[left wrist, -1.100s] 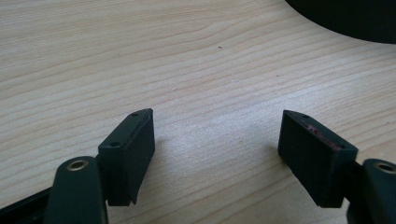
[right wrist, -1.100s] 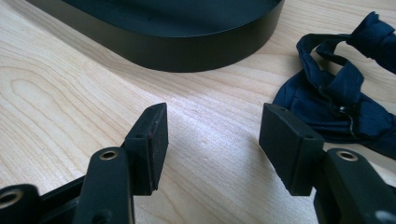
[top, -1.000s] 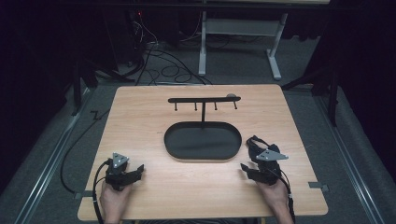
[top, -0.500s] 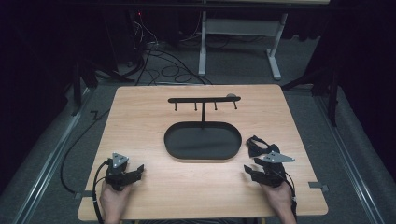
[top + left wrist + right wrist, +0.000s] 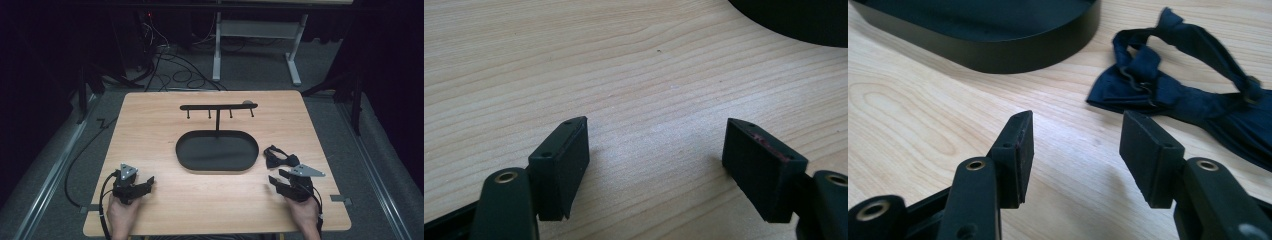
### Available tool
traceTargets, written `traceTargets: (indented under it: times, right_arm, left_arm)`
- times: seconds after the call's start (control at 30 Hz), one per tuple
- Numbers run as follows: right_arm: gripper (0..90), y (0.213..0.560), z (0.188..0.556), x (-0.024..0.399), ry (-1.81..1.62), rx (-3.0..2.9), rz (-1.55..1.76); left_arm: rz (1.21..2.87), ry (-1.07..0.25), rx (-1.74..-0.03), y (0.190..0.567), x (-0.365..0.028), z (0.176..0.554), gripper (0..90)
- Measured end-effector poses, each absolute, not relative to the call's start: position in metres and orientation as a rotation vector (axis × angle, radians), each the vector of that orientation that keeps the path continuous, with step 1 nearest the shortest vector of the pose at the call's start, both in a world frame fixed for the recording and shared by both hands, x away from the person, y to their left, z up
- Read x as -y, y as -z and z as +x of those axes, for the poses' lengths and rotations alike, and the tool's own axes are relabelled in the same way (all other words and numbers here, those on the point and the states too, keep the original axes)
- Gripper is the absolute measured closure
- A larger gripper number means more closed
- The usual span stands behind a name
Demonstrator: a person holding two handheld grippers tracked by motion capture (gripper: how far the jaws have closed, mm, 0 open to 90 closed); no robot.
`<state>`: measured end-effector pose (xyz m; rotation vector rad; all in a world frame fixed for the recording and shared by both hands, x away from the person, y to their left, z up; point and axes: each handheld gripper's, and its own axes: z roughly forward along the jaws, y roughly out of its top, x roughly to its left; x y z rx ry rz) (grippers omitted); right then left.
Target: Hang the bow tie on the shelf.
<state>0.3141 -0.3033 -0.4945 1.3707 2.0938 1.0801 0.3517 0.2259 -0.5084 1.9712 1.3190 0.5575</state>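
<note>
At the lower left of the high view, the left gripper (image 5: pixel 146 184) rests on the table (image 5: pixel 150 125), jaws wide apart over bare wood. At lower right, the right gripper (image 5: pixel 278 177) has just been closing, with nothing between its jaws. Just beyond lies the bow tie (image 5: pixel 278 156), beside the oval tray (image 5: pixel 217 151). Farther off is the hook rack (image 5: pixel 218 106).

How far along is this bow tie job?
Barely begun. The bow tie lies untouched on the table, beside the stand's oval tray. The right gripper, jaws apart and just narrowing, empty, sits short of it. The left gripper rests open. Grasping and probably hanging it on the hook bar remain.
</note>
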Motion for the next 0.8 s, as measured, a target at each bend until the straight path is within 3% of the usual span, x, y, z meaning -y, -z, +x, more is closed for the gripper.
traceTargets:
  times: [0.8]
  right_arm:
    - [58.4,0.475,0.33,0.326,-1.085,-2.02,1.44]
  left_arm:
    - [1.974,-0.56,-1.319,0.508,-0.226,0.352,27.3]
